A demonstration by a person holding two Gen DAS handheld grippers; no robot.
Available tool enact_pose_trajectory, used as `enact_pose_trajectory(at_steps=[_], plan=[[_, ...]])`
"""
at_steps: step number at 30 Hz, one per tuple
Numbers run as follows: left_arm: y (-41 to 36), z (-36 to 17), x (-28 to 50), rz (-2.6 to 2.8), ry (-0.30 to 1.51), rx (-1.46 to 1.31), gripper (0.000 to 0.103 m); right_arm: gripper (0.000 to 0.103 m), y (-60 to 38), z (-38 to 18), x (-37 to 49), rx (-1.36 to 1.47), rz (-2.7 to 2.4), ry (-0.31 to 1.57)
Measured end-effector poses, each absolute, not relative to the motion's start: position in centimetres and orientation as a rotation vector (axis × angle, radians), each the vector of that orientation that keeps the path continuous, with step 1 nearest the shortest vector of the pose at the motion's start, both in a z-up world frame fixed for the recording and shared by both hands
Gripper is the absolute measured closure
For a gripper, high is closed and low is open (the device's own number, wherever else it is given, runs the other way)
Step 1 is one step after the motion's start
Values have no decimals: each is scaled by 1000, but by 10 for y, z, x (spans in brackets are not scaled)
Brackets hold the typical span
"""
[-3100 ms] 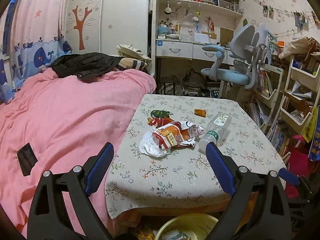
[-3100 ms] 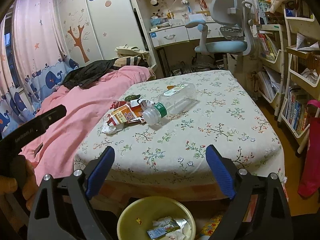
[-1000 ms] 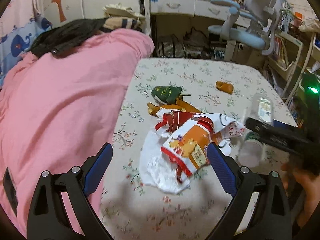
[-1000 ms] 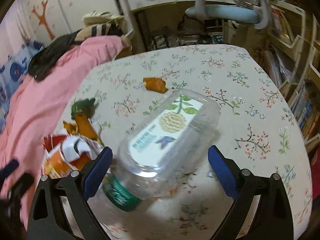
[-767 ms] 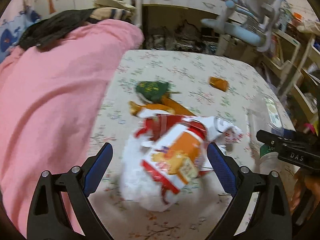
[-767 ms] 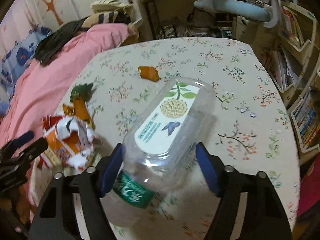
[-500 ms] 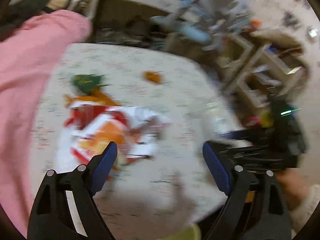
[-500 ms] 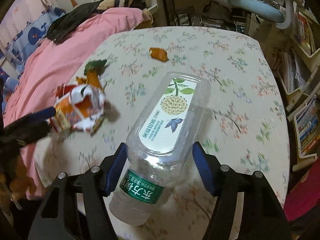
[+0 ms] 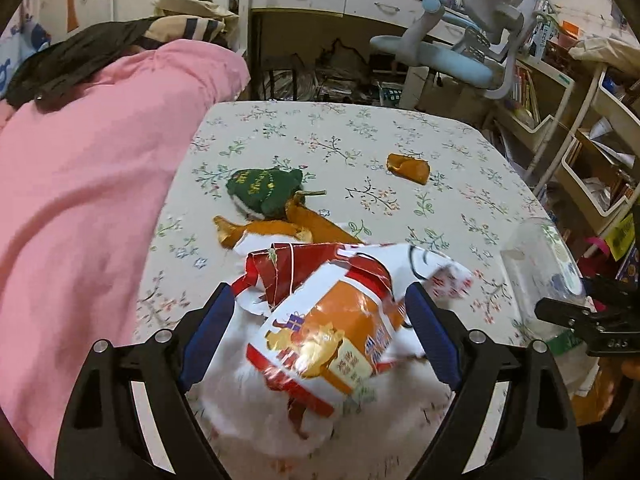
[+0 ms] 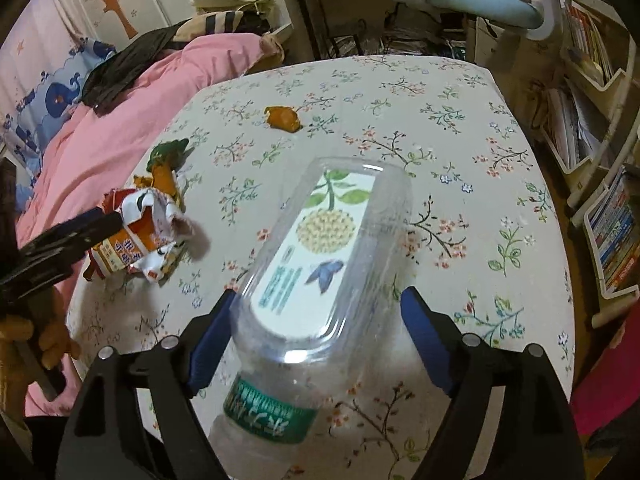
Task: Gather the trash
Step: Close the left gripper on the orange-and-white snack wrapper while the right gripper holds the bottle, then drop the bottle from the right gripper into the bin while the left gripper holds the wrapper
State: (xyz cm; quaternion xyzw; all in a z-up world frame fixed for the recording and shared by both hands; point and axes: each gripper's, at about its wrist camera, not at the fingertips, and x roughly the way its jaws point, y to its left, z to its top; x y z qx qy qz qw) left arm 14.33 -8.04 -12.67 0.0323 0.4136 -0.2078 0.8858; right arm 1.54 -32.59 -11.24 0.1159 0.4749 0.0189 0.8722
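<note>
A crumpled orange, red and white snack bag (image 9: pixel 332 332) lies on the floral tablecloth (image 9: pixel 360 128). My left gripper (image 9: pixel 320 332) straddles it, open, blue pads close beside it on both sides. A clear plastic bottle (image 10: pixel 328 240) with a green neck band lies between the pads of my right gripper (image 10: pixel 316 328). Its jaws are opening; the left pad touches the bottle and the right pad stands apart. The bottle (image 9: pixel 540 264) also shows at the right in the left wrist view. Beyond lie a green wrapper (image 9: pixel 264 190) and a small orange wrapper (image 9: pixel 408 166).
A bed with a pink blanket (image 9: pixel 80 200) borders the table's left side. A blue-grey desk chair (image 9: pixel 460 60) and a desk stand behind the table. Shelves with books (image 9: pixel 592 160) line the right. A torn orange scrap (image 9: pixel 272 232) lies by the green wrapper.
My left gripper swung back and came down over the snack bag, which now sits between its pads. My right jaws narrowed around the bottle, then widened again.
</note>
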Motion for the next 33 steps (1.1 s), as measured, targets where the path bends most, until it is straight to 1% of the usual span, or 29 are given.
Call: enact_pose_trajectory(at_steps=[2, 3, 4, 5, 6, 8, 9, 13, 16, 18, 19, 20, 21, 22, 27, 29, 31, 33], plan=[[-85, -131, 144, -441, 860, 104, 20, 24, -327, -114, 18, 245, 44, 993], [-91, -132, 144, -451, 856, 145, 31, 24, -328, -116, 20, 244, 45, 995], [-94, -132, 142, -468, 862, 161, 44, 24, -328, -117, 22, 247, 49, 1000], [-98, -133, 143, -488, 871, 176, 51, 25, -329, -119, 22, 254, 54, 1004], [-102, -132, 141, -508, 875, 184, 64, 27, -329, -120, 24, 260, 59, 1007], [-105, -129, 138, -525, 882, 193, 95, 32, -328, -119, 24, 257, 59, 1004], [-105, -128, 138, -531, 896, 194, 102, 36, -328, -119, 24, 259, 62, 1000], [-102, -118, 124, -593, 891, 159, 102, 46, -327, -116, 20, 259, 62, 991], [-100, -108, 113, -714, 907, 73, 102, 46, -330, -117, 17, 274, 61, 994], [-104, -100, 103, -746, 862, 94, 102, 46, -332, -117, 15, 286, 57, 995], [-110, -98, 99, -747, 834, 124, 99, 46, -333, -117, 14, 291, 53, 994], [-118, -101, 99, -724, 820, 171, 87, 46, -333, -117, 13, 293, 51, 994], [-124, -103, 100, -705, 819, 198, 67, 46, -333, -116, 13, 295, 47, 995], [-130, -107, 100, -685, 811, 226, 56, 46, -333, -116, 13, 295, 42, 995], [-168, -122, 107, -657, 758, 398, 42, 46, -339, -117, 13, 305, 30, 995], [-180, -127, 112, -673, 763, 424, 40, 46, -344, -117, 13, 319, 26, 993], [-192, -135, 118, -680, 770, 472, 32, 46, -348, -117, 14, 328, 21, 989], [-202, -146, 124, -675, 802, 524, 30, 45, -351, -118, 15, 333, 22, 989]])
